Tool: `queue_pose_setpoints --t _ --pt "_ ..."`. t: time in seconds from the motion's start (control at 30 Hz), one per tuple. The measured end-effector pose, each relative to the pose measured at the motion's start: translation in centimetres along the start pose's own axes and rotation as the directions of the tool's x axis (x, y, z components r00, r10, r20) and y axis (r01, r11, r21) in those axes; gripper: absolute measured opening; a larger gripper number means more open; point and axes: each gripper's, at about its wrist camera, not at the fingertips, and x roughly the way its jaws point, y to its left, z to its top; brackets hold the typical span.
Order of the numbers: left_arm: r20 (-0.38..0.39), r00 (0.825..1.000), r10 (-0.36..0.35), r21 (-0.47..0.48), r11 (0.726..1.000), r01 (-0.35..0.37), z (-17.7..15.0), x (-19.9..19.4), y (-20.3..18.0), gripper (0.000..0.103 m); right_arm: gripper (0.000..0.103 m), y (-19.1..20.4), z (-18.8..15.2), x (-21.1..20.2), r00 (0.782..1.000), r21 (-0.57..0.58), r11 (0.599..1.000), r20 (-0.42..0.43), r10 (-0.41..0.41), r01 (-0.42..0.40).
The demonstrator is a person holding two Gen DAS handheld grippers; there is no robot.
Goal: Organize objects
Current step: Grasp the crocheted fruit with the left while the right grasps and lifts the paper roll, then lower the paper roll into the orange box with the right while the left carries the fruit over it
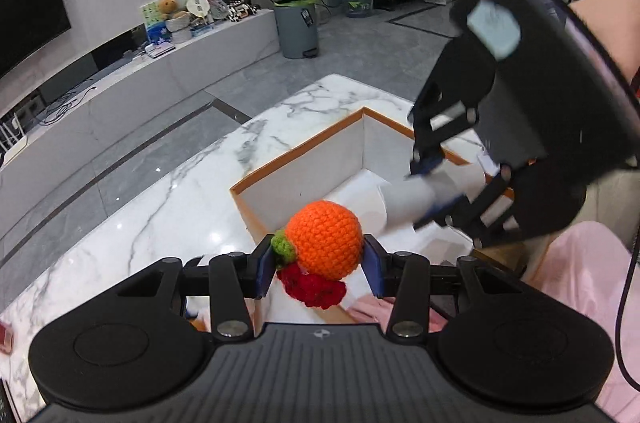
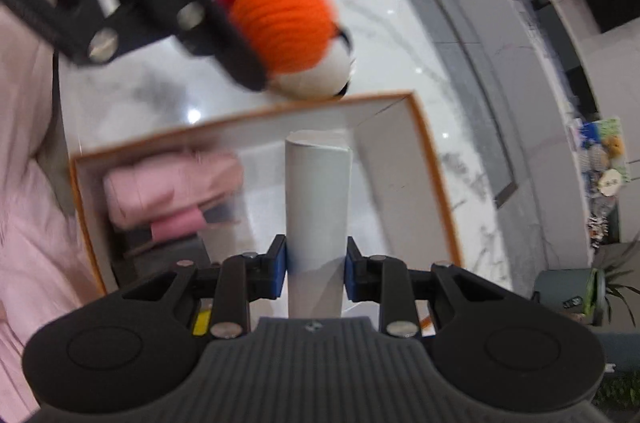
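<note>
The left gripper (image 1: pixel 319 265) pinches a crochet orange (image 1: pixel 325 240) in its jaws, just above the box (image 1: pixel 296 151) rim on the worktop (image 1: pixel 168 191). The right gripper (image 2: pixel 316 269) clamps a white tube (image 2: pixel 318 191), its long axis pointing forward over the box interior, nearer to dropping in.

blurred: pink items (image 2: pixel 172 191) in box | hidden: white cylinder (image 2: pixel 318 215) base

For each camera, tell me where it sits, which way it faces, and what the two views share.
Left wrist: sits behind the left gripper, faces across the marble table toward the TV wall; jaws hold the crocheted orange toy; the right gripper shows too.
Right wrist: sits behind the right gripper, looks down into the box; jaws hold the white tube.
Shared: box, toy, tube, table.
</note>
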Motion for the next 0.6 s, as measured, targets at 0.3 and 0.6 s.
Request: queue_pose_setpoints --t 0.3,0.6 --pt "-0.061 0.998 -0.016 0.02 1.0 0.017 -0.3 5.3 1.0 0.052 0.029 -0.5 -0.5 7.3 0.985 -0.1 0.981 -0.069 0.158 -0.165" --pt "-0.082 0.996 -0.04 0.056 0.997 0.045 -0.3 7.0 1.1 0.052 0.03 -1.4 0.3 11.7 0.94 -0.205 0.919 -0.122 0.317 -0.337"
